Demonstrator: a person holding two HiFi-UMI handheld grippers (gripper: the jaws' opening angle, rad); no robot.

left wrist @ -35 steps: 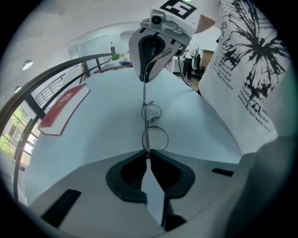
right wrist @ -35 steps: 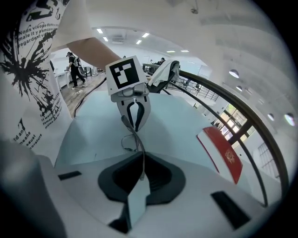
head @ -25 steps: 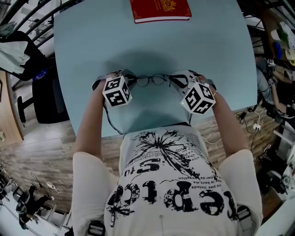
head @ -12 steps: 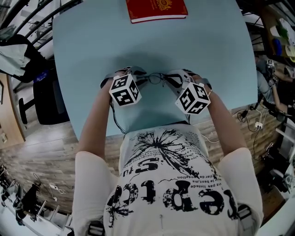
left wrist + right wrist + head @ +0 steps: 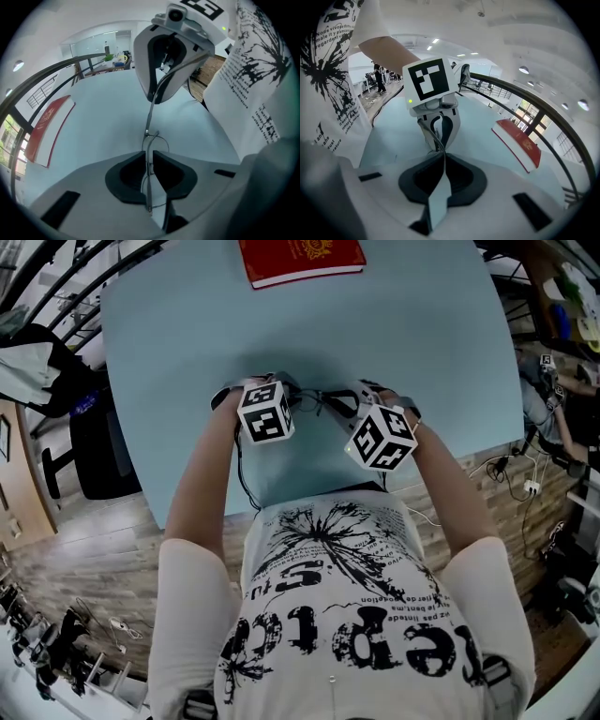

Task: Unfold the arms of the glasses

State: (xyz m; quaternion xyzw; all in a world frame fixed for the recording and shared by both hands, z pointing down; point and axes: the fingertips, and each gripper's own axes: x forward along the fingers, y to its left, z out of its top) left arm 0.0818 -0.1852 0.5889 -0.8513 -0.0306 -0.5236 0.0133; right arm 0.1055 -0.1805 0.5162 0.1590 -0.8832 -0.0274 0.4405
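Observation:
Thin dark wire-framed glasses [image 5: 322, 398] hang just above the light blue table [image 5: 187, 334], held between my two grippers. My left gripper [image 5: 296, 397] is shut on the frame's left end; in the left gripper view the wire [image 5: 149, 125] runs from its pads [image 5: 140, 164] straight to the right gripper [image 5: 165, 89]. That right gripper [image 5: 348, 402] is shut on the other end, a thin arm [image 5: 439, 139] pinched between its pads. The two grippers stand close together, facing each other. The lenses are mostly hidden by the marker cubes.
A red book [image 5: 300, 259] lies at the table's far edge, also seen in the left gripper view [image 5: 47, 126] and the right gripper view [image 5: 519, 141]. The person's torso is against the near table edge. Chairs, cables and railings surround the table.
My left gripper has moved right, toward the right gripper, so less of the glasses shows between them. The right gripper has stayed put.

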